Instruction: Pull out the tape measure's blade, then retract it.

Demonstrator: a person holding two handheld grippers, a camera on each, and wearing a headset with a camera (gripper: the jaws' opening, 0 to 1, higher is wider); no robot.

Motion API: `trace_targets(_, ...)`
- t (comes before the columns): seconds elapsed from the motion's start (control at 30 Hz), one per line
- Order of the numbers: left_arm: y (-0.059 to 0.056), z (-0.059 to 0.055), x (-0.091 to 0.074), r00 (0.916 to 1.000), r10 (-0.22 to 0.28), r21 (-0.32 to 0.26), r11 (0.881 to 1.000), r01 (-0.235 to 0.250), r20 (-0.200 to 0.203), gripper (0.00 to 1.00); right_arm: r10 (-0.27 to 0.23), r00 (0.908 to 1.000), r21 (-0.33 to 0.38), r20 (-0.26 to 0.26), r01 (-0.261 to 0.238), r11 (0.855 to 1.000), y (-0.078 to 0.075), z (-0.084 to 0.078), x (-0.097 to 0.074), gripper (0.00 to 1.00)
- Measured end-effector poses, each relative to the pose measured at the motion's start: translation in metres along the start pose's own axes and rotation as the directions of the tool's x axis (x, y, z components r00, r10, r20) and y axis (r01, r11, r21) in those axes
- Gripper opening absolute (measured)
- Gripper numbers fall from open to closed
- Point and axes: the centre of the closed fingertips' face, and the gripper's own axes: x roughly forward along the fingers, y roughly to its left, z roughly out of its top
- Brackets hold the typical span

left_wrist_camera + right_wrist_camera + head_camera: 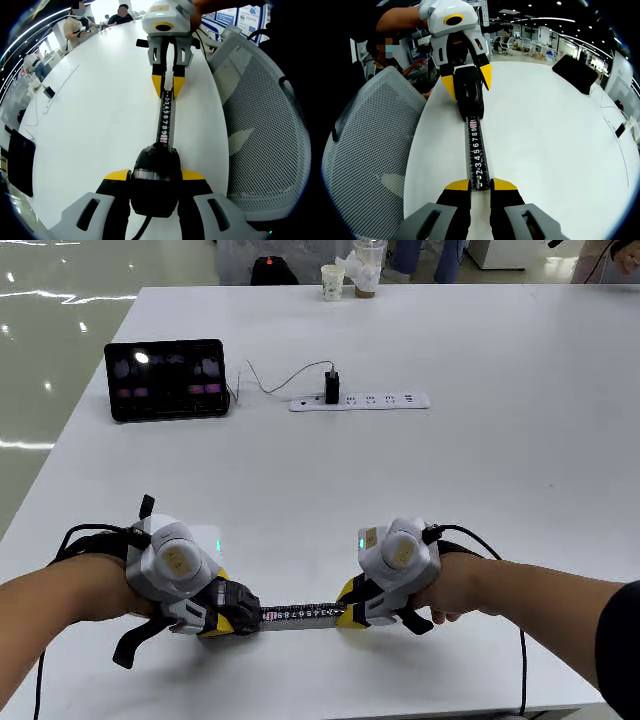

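A black tape measure case (240,607) (155,176) (471,95) lies near the table's front edge, clamped between the yellow-tipped jaws of my left gripper (226,614) (155,175) (467,82). Its dark blade (300,613) (165,117) (475,157) with white numbers runs out a short way to the right, flat over the table. My right gripper (347,612) (480,185) (168,86) is shut on the blade's free end. The two grippers face each other, a short span of blade between them.
On the white table (400,470) farther back lie a black tablet (166,378), a white power strip (360,401) with a black charger and cable, and cups (333,282) at the far edge. A grey mesh chair (260,125) (365,145) stands at the front edge.
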Motion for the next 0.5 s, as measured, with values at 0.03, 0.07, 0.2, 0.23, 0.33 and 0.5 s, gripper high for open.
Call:
trace_targets(0.03,0.0,-0.0001,-0.0001,1.0,0.0,-0.001,1.0,0.0,0.0,0.31,0.0,1.0,0.003,-0.002,0.0,1.0,-0.0001,-0.0008,-0.0004,0.1)
trace_targets(0.07,0.0001,-0.0002,-0.0002,1.0,0.001,0.0,1.0,-0.001,0.0,0.31,0.0,1.0,0.002,-0.001,0.0,1.0,-0.0003,-0.0014,-0.0009,0.1)
trace_targets(0.2,0.0004,-0.0004,0.0,1.0,0.0,-0.002,1.0,0.0,0.0,0.31,-0.001,1.0,0.006,0.0,0.001,1.0,-0.0007,-0.0044,-0.0027,0.1)
trace_targets(0.23,0.0004,-0.0002,0.0002,1.0,0.0,-0.001,1.0,0.0,0.001,0.31,-0.001,1.0,0.008,0.0,0.001,1.0,-0.0009,-0.0054,-0.0034,0.1)
trace_targets(0.33,0.0003,0.0,0.0004,1.0,0.0,-0.002,1.0,0.0,0.001,0.31,-0.001,1.0,0.013,0.002,0.001,1.0,-0.0013,-0.007,-0.0045,0.1)
trace_targets(0.5,0.0005,-0.0003,0.0007,1.0,0.001,-0.002,1.0,-0.001,0.001,0.31,-0.001,1.0,0.011,-0.001,0.001,1.0,-0.0012,-0.0099,-0.0055,0.1)
